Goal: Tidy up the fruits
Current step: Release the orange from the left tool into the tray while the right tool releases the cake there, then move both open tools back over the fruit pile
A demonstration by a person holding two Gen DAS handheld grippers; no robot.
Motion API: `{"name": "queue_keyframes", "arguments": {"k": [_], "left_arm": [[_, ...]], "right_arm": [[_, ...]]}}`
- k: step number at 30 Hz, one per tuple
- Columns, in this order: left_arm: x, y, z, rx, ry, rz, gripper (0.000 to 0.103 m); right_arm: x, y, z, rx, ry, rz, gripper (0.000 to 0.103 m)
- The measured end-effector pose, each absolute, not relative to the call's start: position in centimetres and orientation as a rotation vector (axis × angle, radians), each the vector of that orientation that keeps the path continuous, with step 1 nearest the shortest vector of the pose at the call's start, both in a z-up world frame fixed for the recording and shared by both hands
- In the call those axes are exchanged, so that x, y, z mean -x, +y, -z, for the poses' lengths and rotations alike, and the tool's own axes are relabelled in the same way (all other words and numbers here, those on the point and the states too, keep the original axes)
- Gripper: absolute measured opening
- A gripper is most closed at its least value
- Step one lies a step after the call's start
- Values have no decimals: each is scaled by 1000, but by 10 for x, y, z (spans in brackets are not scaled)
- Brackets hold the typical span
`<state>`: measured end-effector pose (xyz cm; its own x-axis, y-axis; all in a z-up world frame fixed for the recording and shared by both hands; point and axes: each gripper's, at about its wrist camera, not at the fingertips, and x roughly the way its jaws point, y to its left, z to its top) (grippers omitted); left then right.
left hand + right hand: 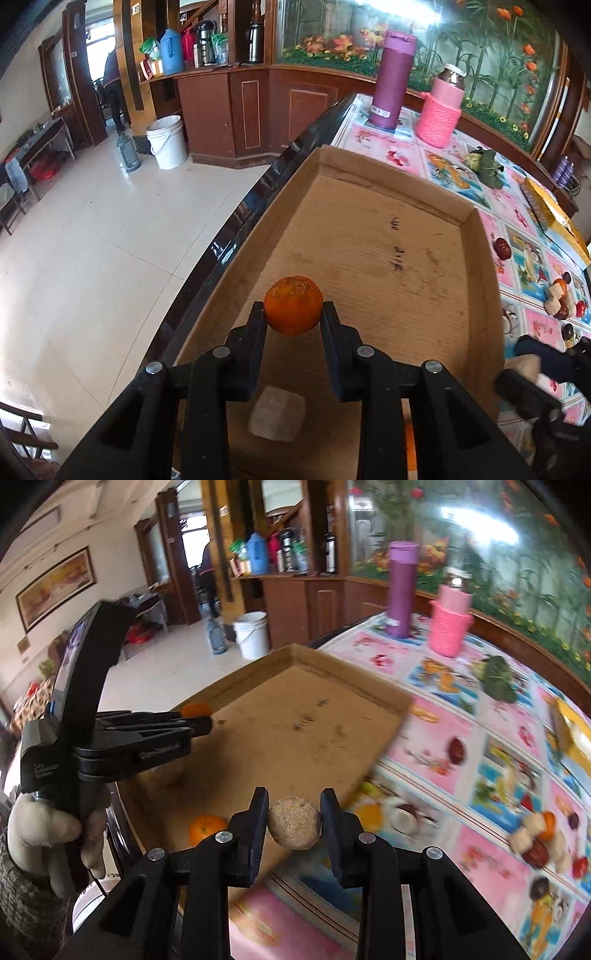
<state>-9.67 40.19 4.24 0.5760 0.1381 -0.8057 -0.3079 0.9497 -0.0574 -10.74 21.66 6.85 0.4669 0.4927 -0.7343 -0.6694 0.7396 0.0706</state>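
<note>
Left gripper [293,314] clamps an orange [293,305] at lower centre, above the cardboard tray [484,258]; right gripper [294,814] clamps a tan round fruit [294,827], possibly a longan, near the tray's blurred lower edge; either could roll off if released carelessly.

Glossy cream tiled floor [110,221], brown wooden cabinets [236,110], bright doorway [99,40]
</note>
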Motion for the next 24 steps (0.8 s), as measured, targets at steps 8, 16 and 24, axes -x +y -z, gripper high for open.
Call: {"name": "queue_keyframes", "arguments": {"k": [8,16,24], "left_arm": [[93,412,-32,238,950,-256,29],[107,415,-47,297,894,-268,54],[143,406,-78,339,799,-292,66]], "right_arm": [[81,265,-34,262,918,-751,32],[78,270,-26,277,922,-759,32],[89,241,-47,186,883,-759,49]]}}
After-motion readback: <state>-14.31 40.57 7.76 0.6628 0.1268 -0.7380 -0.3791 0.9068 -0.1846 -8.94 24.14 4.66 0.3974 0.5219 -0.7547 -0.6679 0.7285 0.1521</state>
